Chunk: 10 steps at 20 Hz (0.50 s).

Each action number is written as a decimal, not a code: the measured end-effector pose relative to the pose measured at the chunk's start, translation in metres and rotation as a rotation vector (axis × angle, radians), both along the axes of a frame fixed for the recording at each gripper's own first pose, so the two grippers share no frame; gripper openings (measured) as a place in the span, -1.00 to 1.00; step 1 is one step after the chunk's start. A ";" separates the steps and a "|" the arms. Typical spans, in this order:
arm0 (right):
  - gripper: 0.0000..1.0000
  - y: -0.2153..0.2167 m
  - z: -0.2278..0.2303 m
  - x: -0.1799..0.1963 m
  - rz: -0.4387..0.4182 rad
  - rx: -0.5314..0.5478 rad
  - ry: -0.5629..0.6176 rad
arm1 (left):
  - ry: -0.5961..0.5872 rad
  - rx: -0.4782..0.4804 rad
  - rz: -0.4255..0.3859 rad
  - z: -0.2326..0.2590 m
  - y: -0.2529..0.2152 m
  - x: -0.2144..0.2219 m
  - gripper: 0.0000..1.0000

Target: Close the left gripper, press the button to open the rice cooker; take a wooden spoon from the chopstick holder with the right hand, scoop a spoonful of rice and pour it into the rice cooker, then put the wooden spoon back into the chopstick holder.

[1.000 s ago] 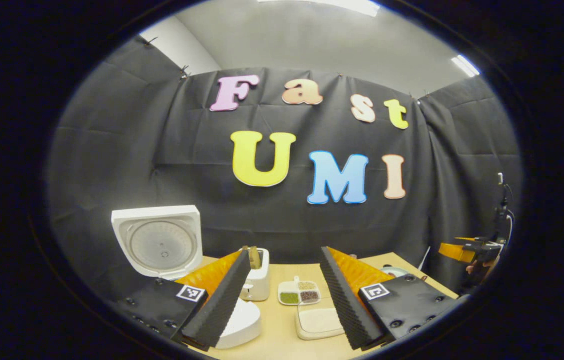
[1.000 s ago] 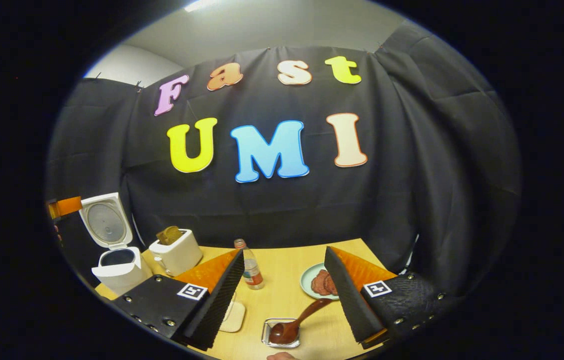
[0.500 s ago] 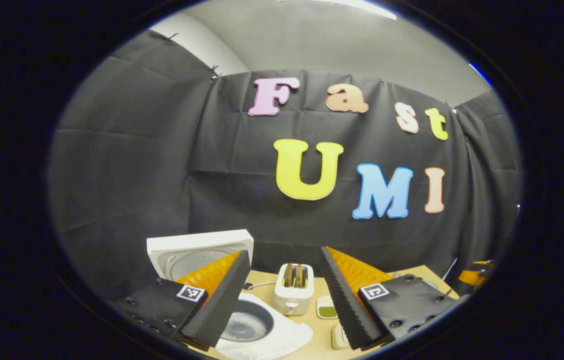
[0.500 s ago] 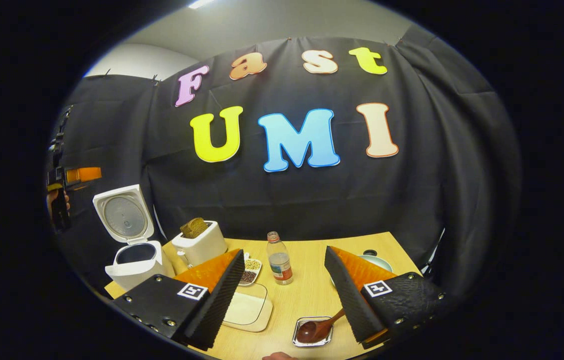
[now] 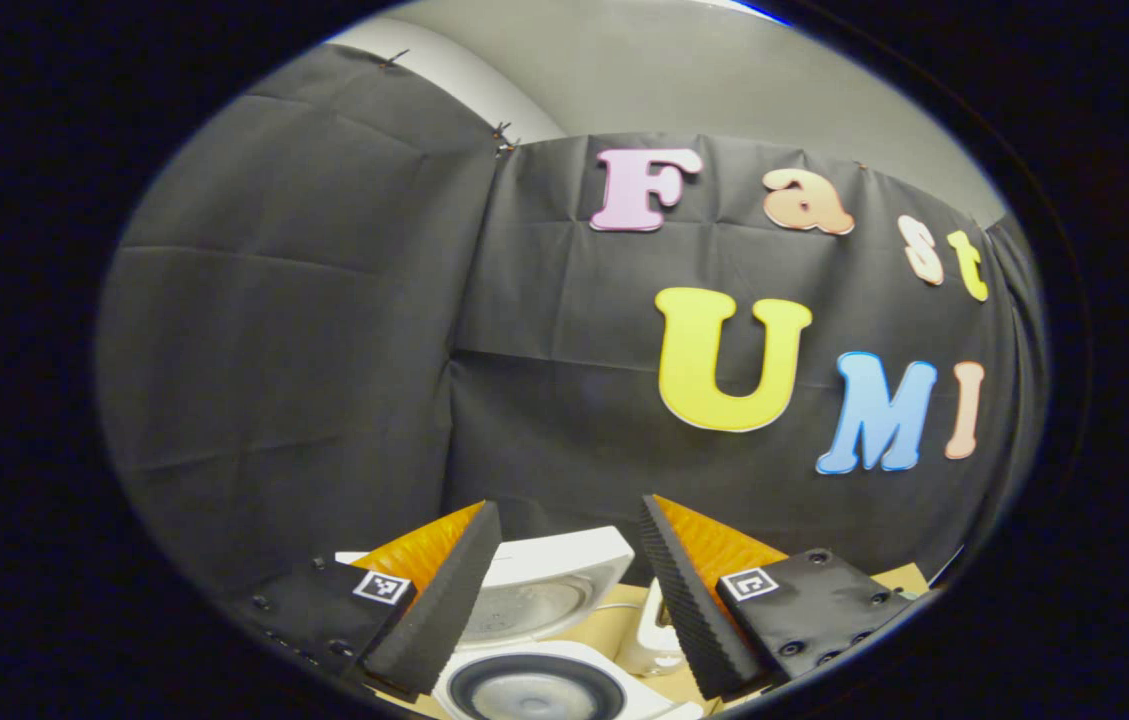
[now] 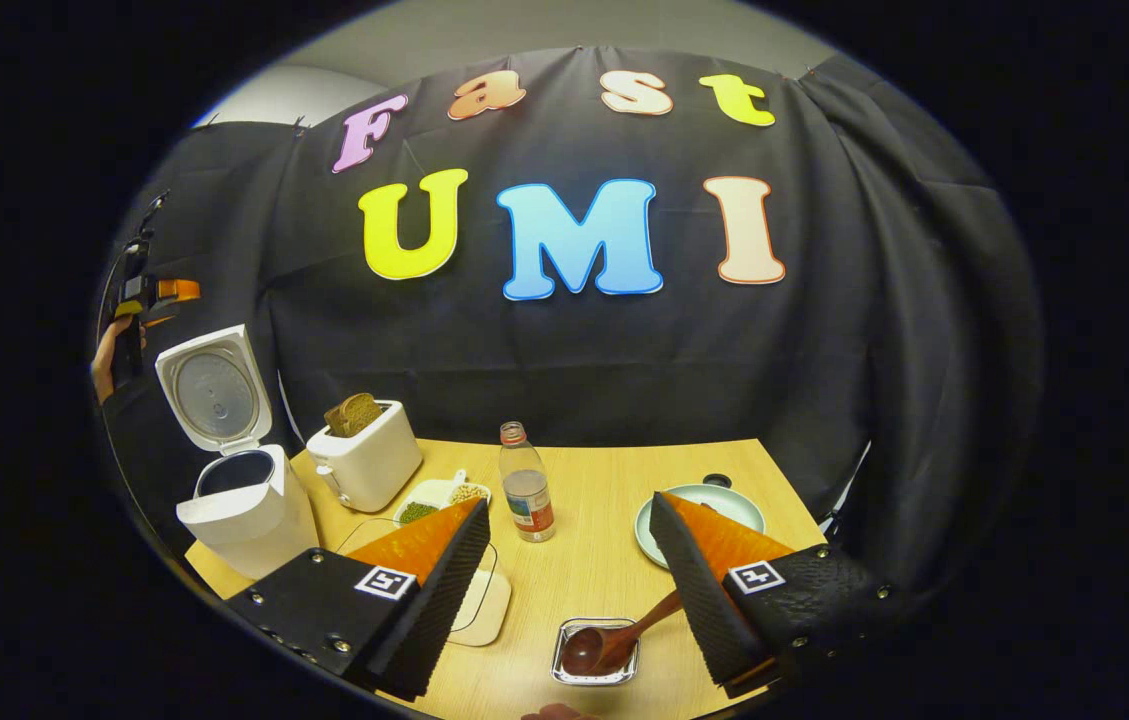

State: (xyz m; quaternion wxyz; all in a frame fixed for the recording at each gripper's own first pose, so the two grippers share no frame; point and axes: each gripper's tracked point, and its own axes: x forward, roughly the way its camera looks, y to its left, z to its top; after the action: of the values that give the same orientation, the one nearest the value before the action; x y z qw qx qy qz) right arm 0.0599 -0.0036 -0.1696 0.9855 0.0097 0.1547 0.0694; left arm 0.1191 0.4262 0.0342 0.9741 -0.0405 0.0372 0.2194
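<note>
Wooden table (image 6: 614,540) carrying open rice cooker (image 6: 239,505) at 9 o'clock; spoon (image 6: 614,640) lying in metal tray (image 6: 592,676), handle pointing 2 o'clock toward right gripper (image 6: 569,585), jaws spread, nearer; left gripper (image 5: 564,590) spread, hovering over cooker.

- The white rice cooker (image 6: 246,515) stands at the table's far left corner, just left of the toaster, its lid (image 6: 212,390) swung up and upright, the dark inner pot showing.
- The wooden spoon (image 6: 614,640), dark brown, lies tilted with its bowl in a small metal chopstick holder (image 6: 592,668) near the front edge, handle pointing up to the right.
</note>
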 end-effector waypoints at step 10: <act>0.96 0.017 0.002 0.015 0.016 -0.019 0.003 | 0.162 -0.076 0.146 -0.065 0.076 0.060 0.93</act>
State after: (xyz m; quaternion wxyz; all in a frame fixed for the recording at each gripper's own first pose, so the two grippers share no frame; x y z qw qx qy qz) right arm 0.0746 0.0131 -0.1671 0.9847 -0.0009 0.1569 0.0758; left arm 0.1794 0.5019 -0.0310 0.9470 -0.0621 0.1212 0.2908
